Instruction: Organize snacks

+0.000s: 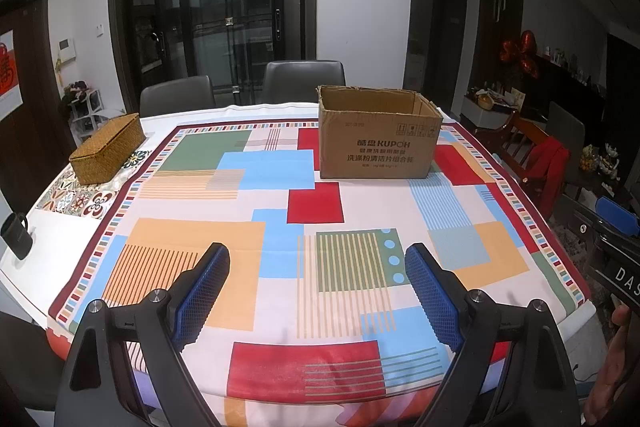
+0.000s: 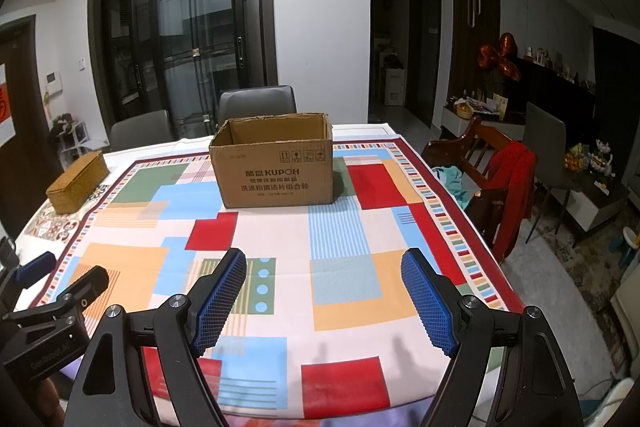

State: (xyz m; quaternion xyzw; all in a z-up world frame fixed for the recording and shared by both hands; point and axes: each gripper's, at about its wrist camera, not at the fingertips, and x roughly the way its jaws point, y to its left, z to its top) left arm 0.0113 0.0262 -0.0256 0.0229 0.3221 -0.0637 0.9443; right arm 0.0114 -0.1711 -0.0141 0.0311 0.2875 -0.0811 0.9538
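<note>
Snacks are not showing anywhere on the desk (image 1: 280,307); the one task thing in sight is the open box (image 1: 378,143), and whether anything is lying inside it cannot be told from these angles.

Nearest, the left hand-held gripper (image 1: 318,287) is hovering over the near edge of the patterned cloth (image 1: 200,247), its blue pads spread wide with nothing between them. The right hand-held gripper (image 2: 324,301) is doing the same just to its right, also wide and carrying nothing; each is peeking into the other's view at the side.

Farther on, the box is standing upright past mid-desk, top open, printed face turned toward both grippers and its long axis running left to right. It is lying ahead and to the right of the left gripper, but ahead and slightly left of the right one, so the right hand is probably sitting a little nearer and more squarely in line. At the far left edge a woven basket (image 1: 108,149) with its lid on is resting well apart from the box. Beyond the desk, two chairs (image 1: 304,81) are standing before dark glass doors.
</note>
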